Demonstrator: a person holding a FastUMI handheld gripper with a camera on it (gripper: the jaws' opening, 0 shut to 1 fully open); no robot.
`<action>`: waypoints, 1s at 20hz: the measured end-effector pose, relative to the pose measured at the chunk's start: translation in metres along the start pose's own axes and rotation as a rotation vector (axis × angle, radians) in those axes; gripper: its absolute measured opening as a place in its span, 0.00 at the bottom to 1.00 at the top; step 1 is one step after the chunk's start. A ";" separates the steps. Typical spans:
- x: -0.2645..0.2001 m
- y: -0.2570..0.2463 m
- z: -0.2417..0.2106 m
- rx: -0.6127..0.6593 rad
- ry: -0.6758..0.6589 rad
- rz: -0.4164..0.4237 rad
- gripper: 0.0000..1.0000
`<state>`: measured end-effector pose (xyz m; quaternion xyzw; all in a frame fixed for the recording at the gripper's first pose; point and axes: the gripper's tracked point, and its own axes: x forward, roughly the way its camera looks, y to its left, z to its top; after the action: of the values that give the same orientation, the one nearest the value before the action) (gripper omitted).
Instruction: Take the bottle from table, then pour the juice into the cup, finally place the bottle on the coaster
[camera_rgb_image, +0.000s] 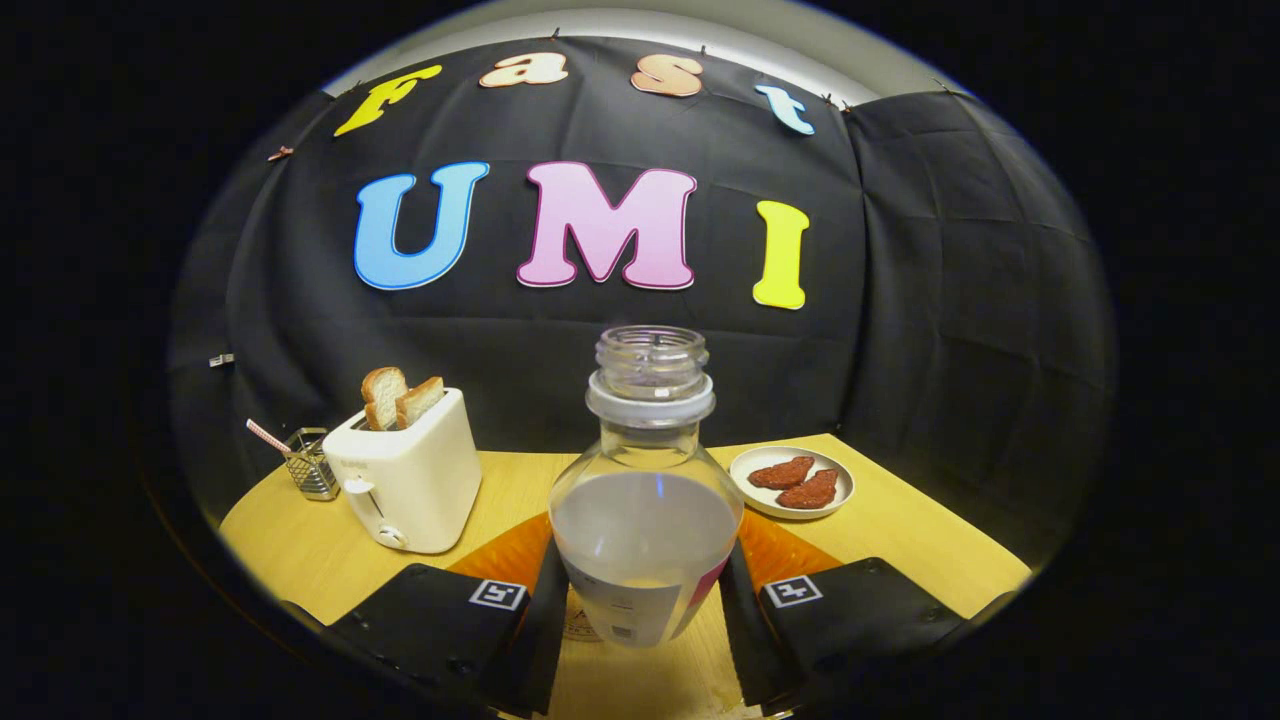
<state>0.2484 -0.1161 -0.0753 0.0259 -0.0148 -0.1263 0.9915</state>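
A clear bottle (645, 520) without a cap stands upright between my fingers, about half full of pale cloudy juice, with a label low on its body. My gripper (645, 565) is shut on it, one finger (545, 610) pressing its left side and the other its right side. Just beyond the bottle an orange coaster (505, 555) lies on the wooden table (290, 550), showing on both sides of the bottle; its middle is hidden behind the bottle. I cannot tell whether the bottle's base touches the table.
A white toaster (405, 480) holding two toast slices (400, 398) stands beyond the fingers to the left, with a wire basket (308, 462) and a striped straw behind it. To the right sits a white plate (748, 468) with two reddish-brown food pieces (795, 482).
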 end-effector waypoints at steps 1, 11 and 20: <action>0.007 0.001 -0.003 -0.017 -0.005 -0.002 0.71; 0.055 0.047 -0.053 -0.007 0.065 0.070 0.72; 0.062 0.046 -0.071 -0.013 0.106 0.047 0.75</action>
<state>0.3224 -0.0842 -0.1421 0.0257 0.0381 -0.1016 0.9938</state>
